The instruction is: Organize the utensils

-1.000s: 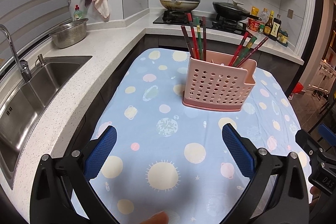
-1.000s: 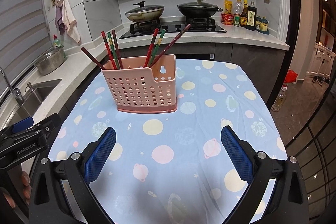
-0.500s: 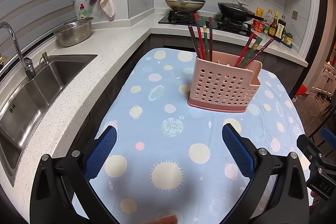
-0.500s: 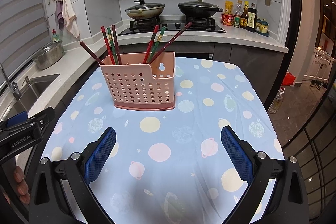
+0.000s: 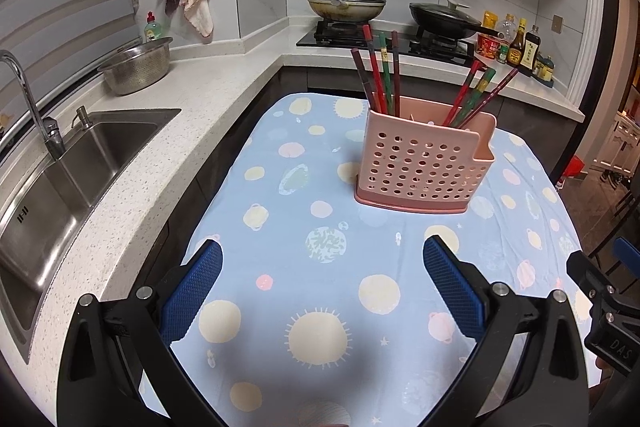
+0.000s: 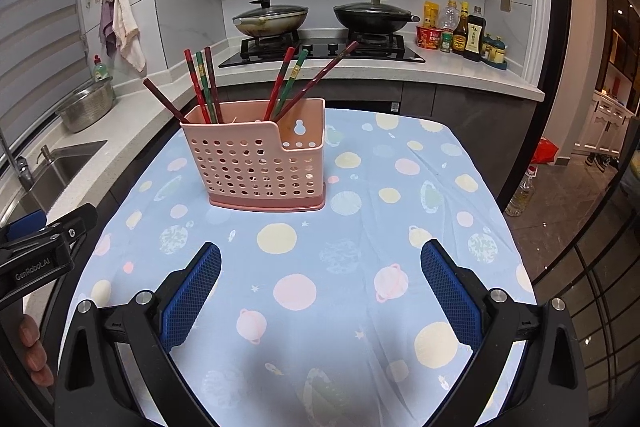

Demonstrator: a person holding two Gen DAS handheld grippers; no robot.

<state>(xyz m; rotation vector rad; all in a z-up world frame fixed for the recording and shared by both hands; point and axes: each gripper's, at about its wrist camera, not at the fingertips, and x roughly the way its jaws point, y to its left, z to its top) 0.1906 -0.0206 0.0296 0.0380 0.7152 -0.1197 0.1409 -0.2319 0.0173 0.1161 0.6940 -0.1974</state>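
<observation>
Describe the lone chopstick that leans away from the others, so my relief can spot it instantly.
On the blue planet-print tablecloth stands a pink perforated holder. At its left end, beside three upright chopsticks, one dark red chopstick slants outward toward the sink, alone.

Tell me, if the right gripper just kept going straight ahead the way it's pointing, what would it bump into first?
Probably the blue patterned tablecloth, since the open right gripper tilts down toward it. On a flatter path it would meet the pink utensil holder, slightly left of centre. Depth is hard to judge.
</observation>
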